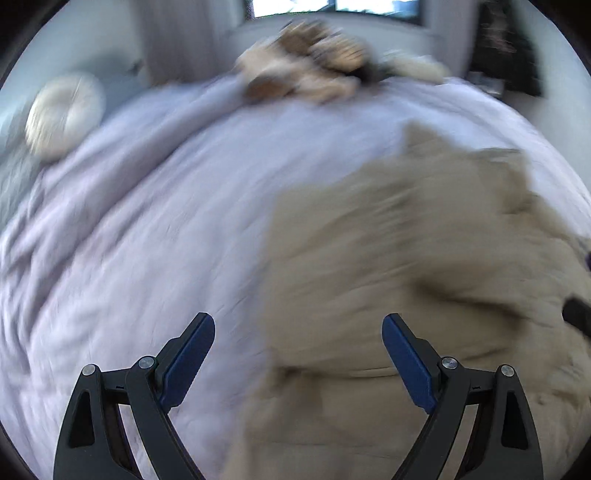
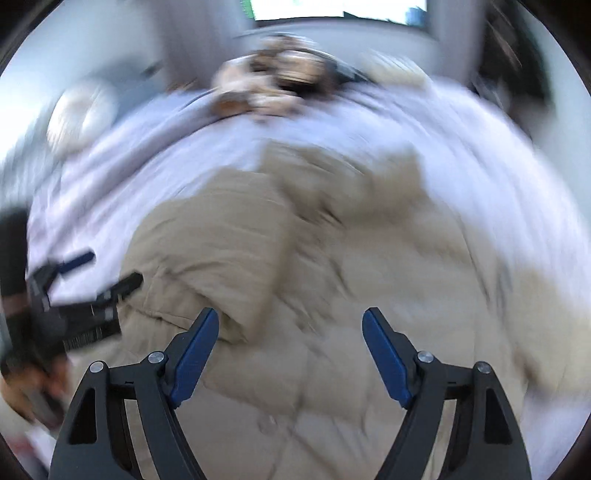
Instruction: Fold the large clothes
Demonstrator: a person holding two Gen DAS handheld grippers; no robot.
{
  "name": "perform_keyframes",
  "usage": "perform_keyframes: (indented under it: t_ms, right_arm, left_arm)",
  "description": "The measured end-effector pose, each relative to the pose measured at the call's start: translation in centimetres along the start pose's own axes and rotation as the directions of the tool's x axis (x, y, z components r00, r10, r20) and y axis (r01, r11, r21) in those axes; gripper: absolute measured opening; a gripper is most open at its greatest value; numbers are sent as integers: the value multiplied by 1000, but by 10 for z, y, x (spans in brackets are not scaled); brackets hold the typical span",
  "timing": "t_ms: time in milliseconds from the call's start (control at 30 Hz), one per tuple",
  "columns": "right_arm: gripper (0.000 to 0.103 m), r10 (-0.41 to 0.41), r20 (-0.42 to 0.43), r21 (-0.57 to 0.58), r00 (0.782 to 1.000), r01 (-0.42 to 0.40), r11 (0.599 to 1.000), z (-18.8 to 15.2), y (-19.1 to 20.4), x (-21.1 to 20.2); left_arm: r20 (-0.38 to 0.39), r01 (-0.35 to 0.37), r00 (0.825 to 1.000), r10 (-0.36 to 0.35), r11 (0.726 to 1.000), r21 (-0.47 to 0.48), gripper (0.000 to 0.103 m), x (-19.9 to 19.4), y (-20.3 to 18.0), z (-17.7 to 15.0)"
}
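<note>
A large beige padded garment (image 1: pixel 424 266) lies spread on a bed with a pale lilac cover (image 1: pixel 147 221); both views are blurred by motion. My left gripper (image 1: pixel 298 325) hangs open over the garment's left edge, nothing between its blue pads. In the right wrist view the same beige garment (image 2: pixel 295 295) fills the middle, with one part folded over at the left. My right gripper (image 2: pixel 290 321) stands open above it, empty. The left gripper (image 2: pixel 77 295) shows at the left edge of that view, held by a hand, its fingers apart.
A heap of other clothes (image 1: pixel 310 70) lies at the far end of the bed. A round cream cushion (image 1: pixel 62 114) rests at the far left. A window (image 2: pixel 340 9) is behind the bed. Dark furniture (image 1: pixel 506 48) stands at the far right.
</note>
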State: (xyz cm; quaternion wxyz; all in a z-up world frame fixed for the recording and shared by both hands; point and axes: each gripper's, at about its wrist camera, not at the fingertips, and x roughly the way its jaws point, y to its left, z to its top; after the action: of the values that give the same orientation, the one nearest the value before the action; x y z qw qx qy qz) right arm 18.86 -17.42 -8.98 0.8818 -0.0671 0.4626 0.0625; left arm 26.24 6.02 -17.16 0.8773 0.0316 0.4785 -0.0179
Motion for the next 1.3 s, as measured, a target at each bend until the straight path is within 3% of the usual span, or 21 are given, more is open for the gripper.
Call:
perform_keyframes:
  t_ms: [67,133,233,267,333,400,433,500,600,667,733,800,833,867,900,933,967,1033,1200,1300]
  right_arm:
    - [83,-96,18,-205,995,97,974,8,47,26]
    - [83,-171,53,-314,984,179,932,11,74,48]
    - [80,-304,87,-364,949,314,877,19,87,81]
    - [54,-322,92,-339,942,333,880,23,83,84]
    - [9,-338,80,-170,938,347,923,31,53,76]
    - [9,-298,53,47,953,296,954,31,12,61]
    - [9,-240,18,193,971,232,953,25,-17,57]
    - [9,-114,-32,402,993,117,908,7,-61,57]
    - [20,105,-70,629,992,-38,776,-29,-107,66]
    - [50,175,-46,698,983,-94,710,-44,-123,68]
    - [63,210,5,752,978,-142,643,-58,-135,66]
    - [63,244,43,795,969,-181,579,-65,-143,72]
    - [63,255,49,812,966,-187,554,-65,-145,78]
    - [63,265,57,826,962,-195,529,-69,-148,78]
    - [63,275,67,835,959,-205,510,-70,-147,81]
    - [57,282,74,839,956,-213,501,-67,-147,85]
    - [35,293,78,833,953,-224,506,-63,-146,87]
    - [5,284,53,823,957,-203,531,-57,-142,88]
    - [6,273,15,861,962,-151,485,-81,-148,80]
    - [8,259,58,865,964,-178,469,-91,-155,55]
  left_arm:
    - [-44,-36,999,33,997,-68,93,23,21,-6]
    - [-72,-26,997,16,992,-127,93,36,34,-10]
    - [-69,-9,998,0,991,-137,93,43,35,-13]
    - [-67,-10,998,2,992,-127,93,43,33,-14]
    - [-65,-13,998,6,995,-102,93,44,29,-15]
    - [-70,7,997,-15,994,-105,93,45,31,-14]
    - [-75,20,997,-29,994,-109,93,45,33,-13]
    - [-86,65,993,-77,989,-131,93,41,37,-5]
    - [-49,199,976,-212,960,-197,93,33,55,11]
    - [-41,239,966,-257,939,-246,93,38,65,23]
    - [-71,278,948,-309,918,-281,93,54,70,36]
    - [-148,291,926,-349,904,-313,92,80,66,43]
    - [-159,296,919,-360,899,-322,80,85,64,44]
    - [-159,321,908,-387,888,-330,70,88,60,46]
    - [-156,335,902,-402,881,-333,49,89,59,47]
    - [-142,364,893,-428,870,-332,34,87,56,49]
    - [-134,364,897,-420,878,-312,33,84,53,50]
    - [-127,338,918,-376,909,-246,33,80,49,52]
    - [-151,302,930,-335,931,-203,33,86,50,54]
    - [-152,300,930,-335,930,-214,33,90,56,54]
